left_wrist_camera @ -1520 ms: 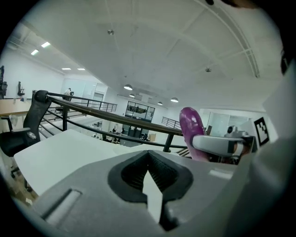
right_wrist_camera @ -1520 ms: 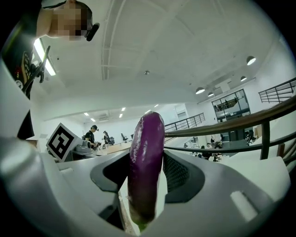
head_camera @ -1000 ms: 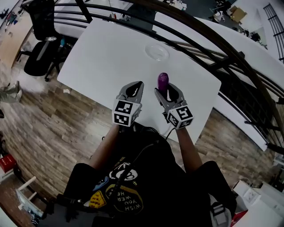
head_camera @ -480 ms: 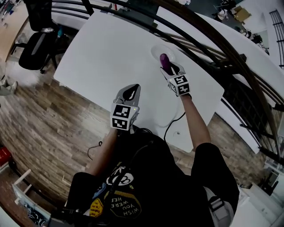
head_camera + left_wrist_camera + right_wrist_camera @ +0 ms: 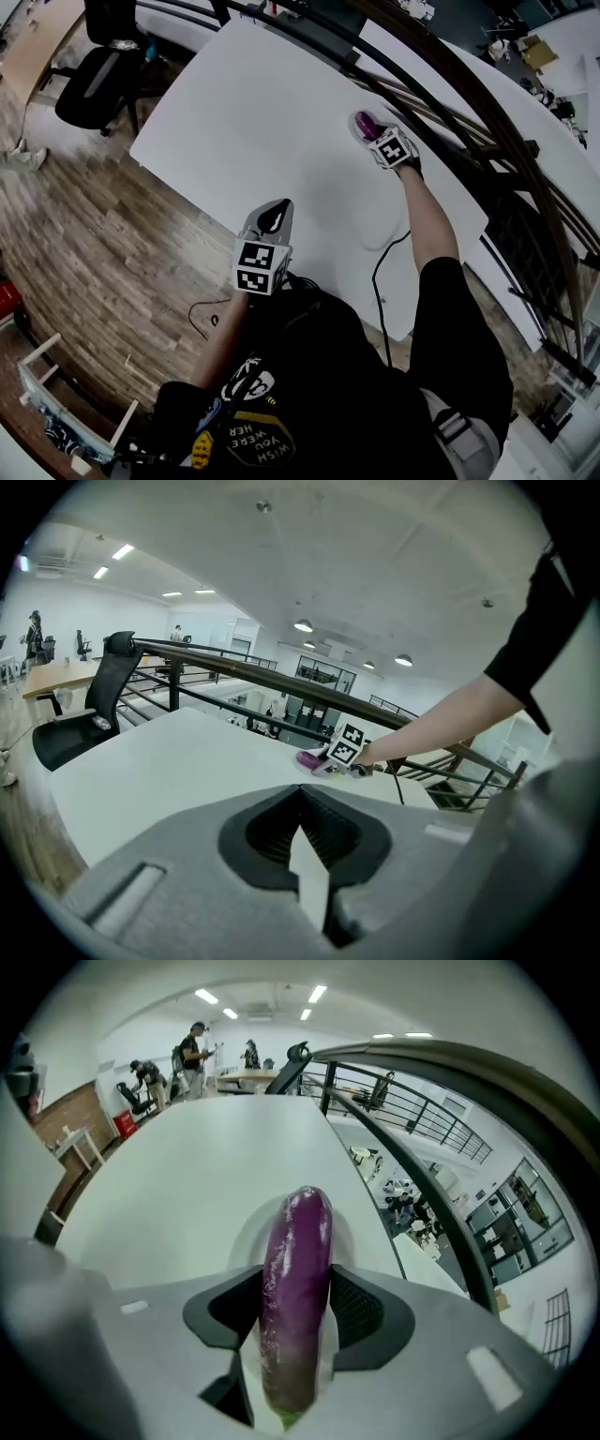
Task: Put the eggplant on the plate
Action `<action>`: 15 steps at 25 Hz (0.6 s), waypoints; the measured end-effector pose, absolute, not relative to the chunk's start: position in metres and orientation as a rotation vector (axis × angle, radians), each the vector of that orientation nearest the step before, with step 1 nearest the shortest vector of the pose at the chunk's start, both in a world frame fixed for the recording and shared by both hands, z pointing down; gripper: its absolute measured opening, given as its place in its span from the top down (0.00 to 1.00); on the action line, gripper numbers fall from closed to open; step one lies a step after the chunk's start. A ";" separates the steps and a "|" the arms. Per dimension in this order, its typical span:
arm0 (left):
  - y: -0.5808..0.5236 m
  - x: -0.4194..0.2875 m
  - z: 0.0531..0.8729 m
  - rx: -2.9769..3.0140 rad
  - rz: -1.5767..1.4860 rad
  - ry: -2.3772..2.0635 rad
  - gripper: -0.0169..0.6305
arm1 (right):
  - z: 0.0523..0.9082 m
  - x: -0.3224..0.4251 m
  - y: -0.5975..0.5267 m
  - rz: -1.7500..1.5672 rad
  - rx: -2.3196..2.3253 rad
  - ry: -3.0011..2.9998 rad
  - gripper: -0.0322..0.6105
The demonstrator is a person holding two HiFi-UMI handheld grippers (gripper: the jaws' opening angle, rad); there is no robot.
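A purple eggplant (image 5: 298,1269) lies lengthwise between the pads of my right gripper (image 5: 298,1277), which is shut on it. Its tip hangs just above a clear round plate (image 5: 236,1234) on the white table (image 5: 187,1176). In the head view the right gripper (image 5: 373,134) reaches far over the table, with the eggplant (image 5: 364,122) over the faint plate (image 5: 352,132). My left gripper (image 5: 275,210) hovers near the table's near edge, shut and holding nothing. From the left gripper (image 5: 302,797) view the eggplant (image 5: 307,757) shows small in the distance.
A dark curved railing (image 5: 450,89) runs along the table's far side. A black office chair (image 5: 98,75) stands at the left on the wood floor. A cable (image 5: 380,267) crosses the table near my right arm. People stand far off (image 5: 192,1049).
My right gripper has carried the eggplant from near my body out to the far right of the table and down over the plate. The left gripper drew back and sank a little.
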State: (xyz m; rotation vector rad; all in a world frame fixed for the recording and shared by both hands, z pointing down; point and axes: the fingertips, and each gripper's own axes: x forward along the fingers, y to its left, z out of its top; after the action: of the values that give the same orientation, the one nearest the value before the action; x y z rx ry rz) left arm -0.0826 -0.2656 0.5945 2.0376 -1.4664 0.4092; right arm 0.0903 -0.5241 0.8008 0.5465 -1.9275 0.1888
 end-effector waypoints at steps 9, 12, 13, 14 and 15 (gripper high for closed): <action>-0.267 -0.091 0.590 2.058 0.393 -1.462 0.96 | 0.787 0.089 -0.526 0.333 0.597 -2.006 0.50; -0.271 -0.090 0.582 2.093 0.377 -1.446 0.96 | 0.741 0.083 -0.504 0.423 0.770 -2.202 0.49; -0.272 -0.088 0.577 2.109 0.367 -1.438 0.96 | 0.723 0.084 -0.486 0.468 0.833 -2.275 0.49; -0.272 -0.085 0.571 2.128 0.355 -1.431 0.97 | 0.704 0.086 -0.463 0.509 0.893 -2.345 0.49; -0.272 -0.082 0.564 2.149 0.344 -1.424 0.97 | 0.685 0.088 -0.437 0.542 0.949 -2.414 0.49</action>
State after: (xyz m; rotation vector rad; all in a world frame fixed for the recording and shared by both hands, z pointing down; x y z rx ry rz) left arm -0.0824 -0.2725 0.5644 2.1487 -1.4242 0.3444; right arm 0.0884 -0.4370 0.6849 0.9494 -2.4142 0.5417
